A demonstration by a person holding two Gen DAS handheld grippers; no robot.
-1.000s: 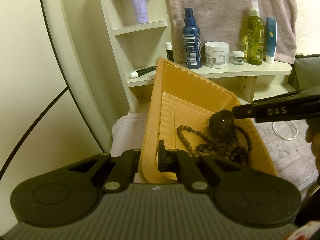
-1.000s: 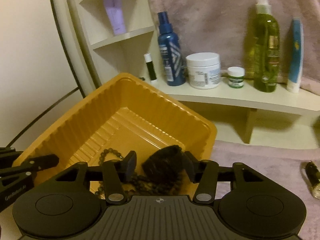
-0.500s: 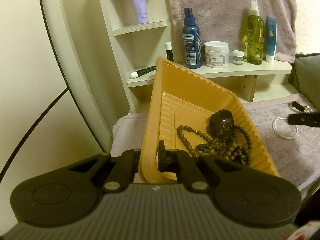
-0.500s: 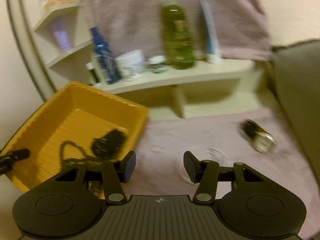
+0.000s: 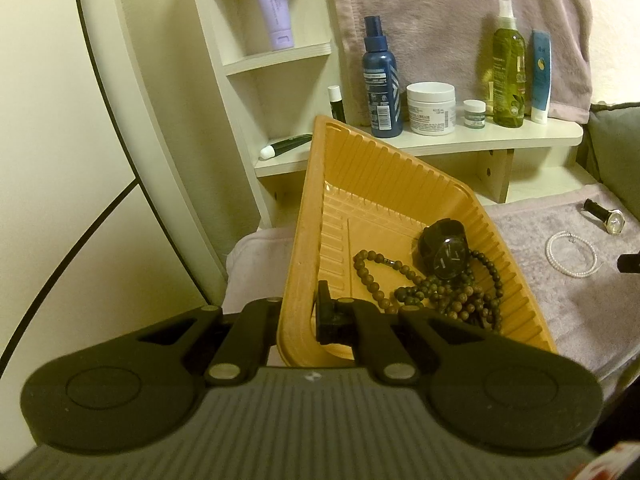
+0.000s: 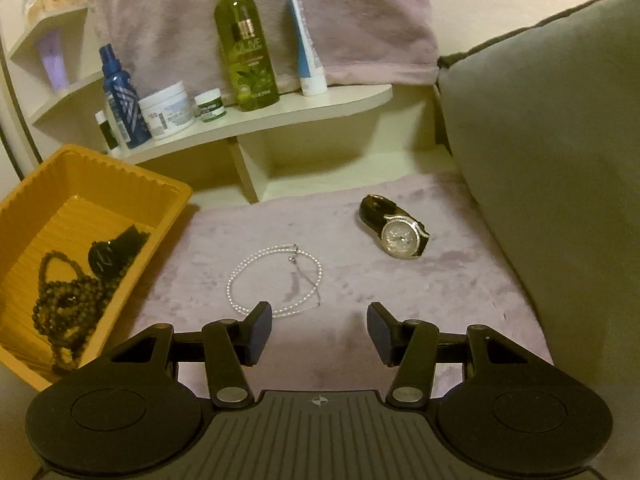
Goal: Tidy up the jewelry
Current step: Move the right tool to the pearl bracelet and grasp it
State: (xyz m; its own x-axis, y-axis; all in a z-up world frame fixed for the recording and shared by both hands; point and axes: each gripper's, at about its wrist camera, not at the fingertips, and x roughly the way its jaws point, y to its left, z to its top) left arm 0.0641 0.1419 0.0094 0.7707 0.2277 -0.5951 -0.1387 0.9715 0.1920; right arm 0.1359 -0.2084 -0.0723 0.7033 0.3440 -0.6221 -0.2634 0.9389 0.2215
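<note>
Here, left claw pinching tray rim, right claw spread, bottle reading "OLIVE".

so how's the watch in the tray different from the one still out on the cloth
The black watch lies inside the orange tray, resting among the brown bead necklace; the silver-faced watch lies alone on the lilac cloth, clear of the tray. The black watch has a dark face and band; the silver-faced watch has a pale, shiny dial on a dark strap. Neither is held: the right claw is open, nearer the pearl necklace.
</note>
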